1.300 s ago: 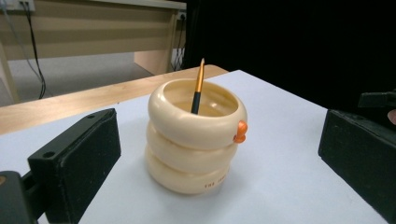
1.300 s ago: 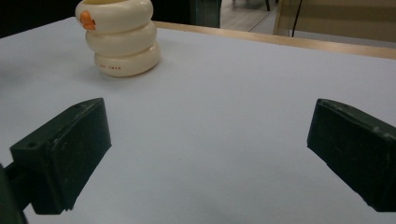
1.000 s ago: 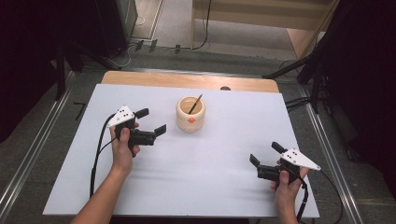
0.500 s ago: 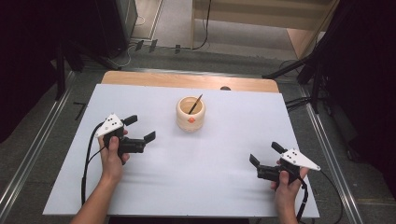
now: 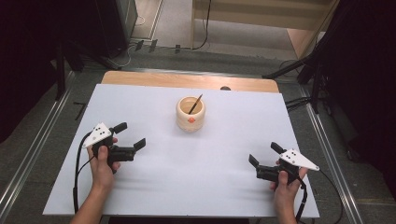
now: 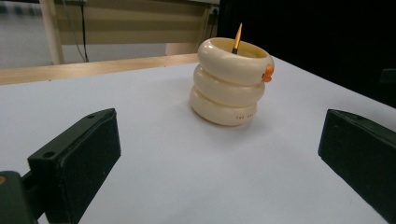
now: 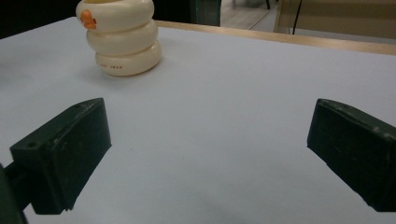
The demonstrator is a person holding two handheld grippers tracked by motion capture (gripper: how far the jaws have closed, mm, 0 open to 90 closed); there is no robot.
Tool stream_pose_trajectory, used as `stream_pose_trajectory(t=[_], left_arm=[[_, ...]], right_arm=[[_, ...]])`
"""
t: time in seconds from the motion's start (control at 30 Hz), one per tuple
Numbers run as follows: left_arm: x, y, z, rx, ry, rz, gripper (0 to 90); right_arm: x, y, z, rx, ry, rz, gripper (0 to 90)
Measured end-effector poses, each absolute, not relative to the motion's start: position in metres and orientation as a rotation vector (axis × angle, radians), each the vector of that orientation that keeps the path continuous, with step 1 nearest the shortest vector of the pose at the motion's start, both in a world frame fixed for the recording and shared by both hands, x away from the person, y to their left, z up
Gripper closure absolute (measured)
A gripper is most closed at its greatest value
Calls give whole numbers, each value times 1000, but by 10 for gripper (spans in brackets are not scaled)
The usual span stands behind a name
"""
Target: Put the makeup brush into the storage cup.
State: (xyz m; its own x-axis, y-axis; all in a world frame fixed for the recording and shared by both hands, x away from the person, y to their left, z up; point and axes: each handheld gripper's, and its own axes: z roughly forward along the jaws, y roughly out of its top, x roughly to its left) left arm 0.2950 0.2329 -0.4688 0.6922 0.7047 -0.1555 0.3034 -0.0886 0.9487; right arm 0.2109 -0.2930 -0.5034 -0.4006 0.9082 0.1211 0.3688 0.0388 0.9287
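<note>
Left gripper [image 5: 130, 135]: we see it at the left side of the table, held in the person's left hand [image 5: 103, 158], jaws wide apart, nothing between them. In its own view [image 6: 219, 154] both black jaws stand far apart over bare sheet.

Right gripper [image 5: 265, 155]: we see it near the right front corner, held in the right hand [image 5: 285, 179], jaws spread wide, empty. In its own view [image 7: 205, 154] the sheet shows bare between the jaws.

Holder [image 5: 190, 113]: cream cup shaped like three stacked rings, upright, at the middle of the table toward the far edge. Well apart from both grippers. We see it ahead of the left gripper [image 6: 230, 82] and far off to the upper left in the right gripper view [image 7: 120, 35]. Small orange mark on its side.

Pencil [image 5: 195, 104]: we see it leaning inside the holder, tip up, tilted toward the far right. Its orange tip pokes over the rim in the left gripper view [image 6: 237, 38].

Table sheet [image 5: 187, 182]: pale white-blue, covers most of the top.

Wood edge [image 5: 154, 79]: bare strip along the far side, beyond the sheet.

Cables: we see a black one trailing from each gripper toward the near edge.
</note>
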Motion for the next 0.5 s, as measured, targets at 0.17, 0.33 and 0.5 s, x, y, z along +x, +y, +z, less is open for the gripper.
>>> stream_pose_trajectory(t=[0.17,0.33,0.5], left_arm=[[285,244,-474,1676,842,418,0],[276,253,-478,1680,856,426,0],[271,263,-478,1674,870,442,0]], right_arm=[[211,-293,-504,1288,1804,1354,0],[211,-293,-504,1288,1801,1353,0],[210,-292,-504,1286,1804,1349,0]])
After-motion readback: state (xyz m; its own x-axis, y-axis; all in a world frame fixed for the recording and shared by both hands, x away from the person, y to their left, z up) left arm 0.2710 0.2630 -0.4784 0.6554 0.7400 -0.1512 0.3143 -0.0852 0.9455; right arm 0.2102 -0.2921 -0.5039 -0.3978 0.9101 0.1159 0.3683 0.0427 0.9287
